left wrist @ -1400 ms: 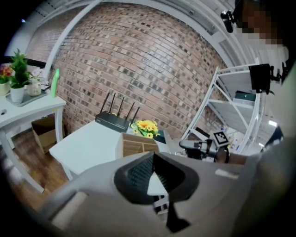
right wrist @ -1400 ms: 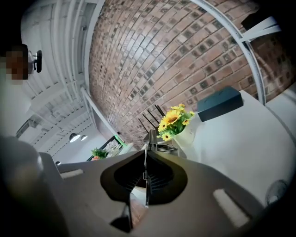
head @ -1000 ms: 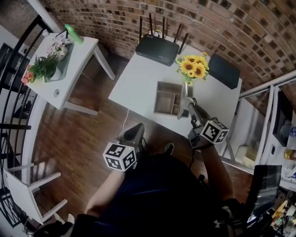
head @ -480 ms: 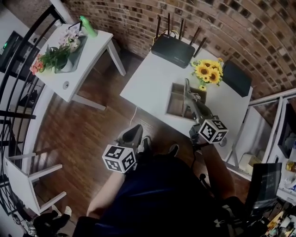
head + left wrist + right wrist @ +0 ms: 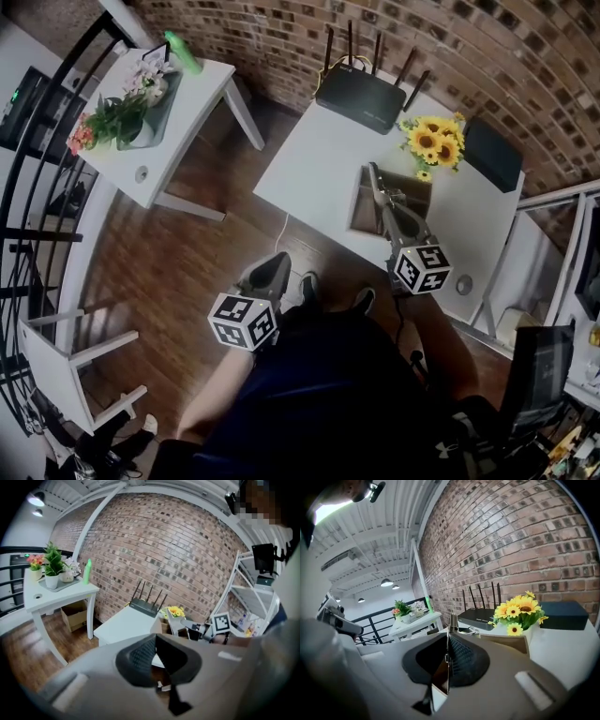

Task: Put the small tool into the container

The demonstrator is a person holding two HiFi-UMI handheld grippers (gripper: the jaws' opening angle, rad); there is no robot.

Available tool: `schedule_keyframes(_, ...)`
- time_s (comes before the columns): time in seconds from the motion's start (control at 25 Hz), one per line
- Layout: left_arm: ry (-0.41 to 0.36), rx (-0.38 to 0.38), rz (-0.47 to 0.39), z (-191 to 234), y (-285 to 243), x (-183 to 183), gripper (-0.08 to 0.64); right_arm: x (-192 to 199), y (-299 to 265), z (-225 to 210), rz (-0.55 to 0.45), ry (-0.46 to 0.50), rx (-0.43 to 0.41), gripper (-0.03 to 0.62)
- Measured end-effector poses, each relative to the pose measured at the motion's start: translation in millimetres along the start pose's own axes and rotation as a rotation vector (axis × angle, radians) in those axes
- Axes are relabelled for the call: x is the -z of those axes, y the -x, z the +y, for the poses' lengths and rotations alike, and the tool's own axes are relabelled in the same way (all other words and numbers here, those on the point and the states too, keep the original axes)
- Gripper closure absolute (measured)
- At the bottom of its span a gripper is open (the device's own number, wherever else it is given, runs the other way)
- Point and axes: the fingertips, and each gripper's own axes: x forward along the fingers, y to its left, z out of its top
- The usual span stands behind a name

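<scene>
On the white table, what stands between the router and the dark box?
The sunflowers stand between the router and the dark box; the right gripper view shows this plainly.

- Right gripper [image 5: 383, 197] rolled, and its cube [image 5: 419, 268] turned one marker face more squarely to the head view.
- Tool [image 5: 374, 178] in its jaws shifted from over the container's [image 5: 415, 190] right part to over its left part.

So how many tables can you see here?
2. One table ahead holds the router, sunflowers and container; a smaller one at upper left holds plants and a green bottle. The white piece at lower left looks like a chair.
</scene>
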Motion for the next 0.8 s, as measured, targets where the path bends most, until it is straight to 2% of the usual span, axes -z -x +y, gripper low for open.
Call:
schedule_keyframes(0.16, 0.0, 0.001, 0.014, 0.7, -2.7, 1.0, 0.557, 11.5, -4.2, -2.6, 0.028, 0.066, 0.016, 0.574)
schedule_keyframes(0.56, 0.008, -0.007, 0.022, 0.0, -5.8, 2.0, 0.557, 32.0, -12.0, -1.6, 0.059, 0.137, 0.016, 0.574)
schedule_keyframes(0.8, 0.018, -0.003, 0.02, 2.0, -7.5, 2.1, 0.557, 47.8, -14.9, -3.7, 0.107, 0.193, 0.059, 0.572)
